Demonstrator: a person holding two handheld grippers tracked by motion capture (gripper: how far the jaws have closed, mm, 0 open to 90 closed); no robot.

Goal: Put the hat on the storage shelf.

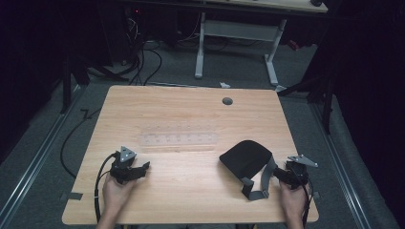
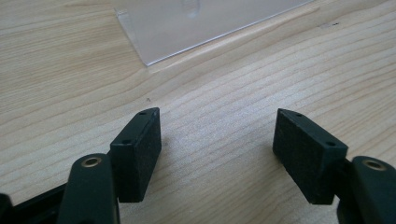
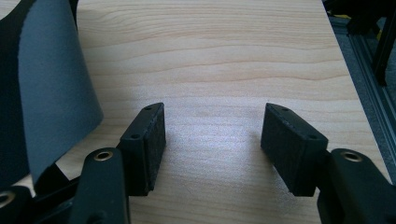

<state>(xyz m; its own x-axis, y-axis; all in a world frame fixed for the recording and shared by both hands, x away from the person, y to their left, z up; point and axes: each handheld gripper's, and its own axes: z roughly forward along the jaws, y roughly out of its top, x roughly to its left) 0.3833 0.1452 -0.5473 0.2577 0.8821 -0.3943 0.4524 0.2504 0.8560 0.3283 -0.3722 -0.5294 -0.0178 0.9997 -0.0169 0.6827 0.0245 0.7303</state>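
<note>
Overall, the light wooden rectangular surface (image 1: 191, 186) carries two items. A clear, flat plastic tray with rows of small compartments (image 1: 178, 138) lies near the middle of the surface. A black, rounded pad with grey webbing straps and buckles (image 1: 246, 158) lies toward the right front, its straps trailing down to the near edge.

The left gripper (image 1: 143, 166), black with a grey three-cornered plate on top, is held by the person's left hand (image 1: 117, 190) at the left front of the surface. Its fingers (image 2: 137, 151) are released, spread wide with bare wood between them. In the left gripper view, the corner of the clear tray (image 2: 187, 28) lies ahead of the fingers, apart from them and not between them.

The right gripper (image 1: 282, 172), likewise black with a grey plate, is held by the person's right hand (image 1: 292, 200) at the right front, just beside the grey straps. Its fingers (image 3: 145, 147) are also released and grasp nothing; only bare wood lies between them. In the right gripper view, a broad grey strap (image 3: 56, 88) of the black pad curves up at the left, outside the left finger and close to it; whether it touches the gripper body cannot be told.

A small grey round grommet (image 1: 227, 101) sits in the far part of the surface. A white-legged desk frame (image 1: 236, 45) stands on the floor beyond.
</note>
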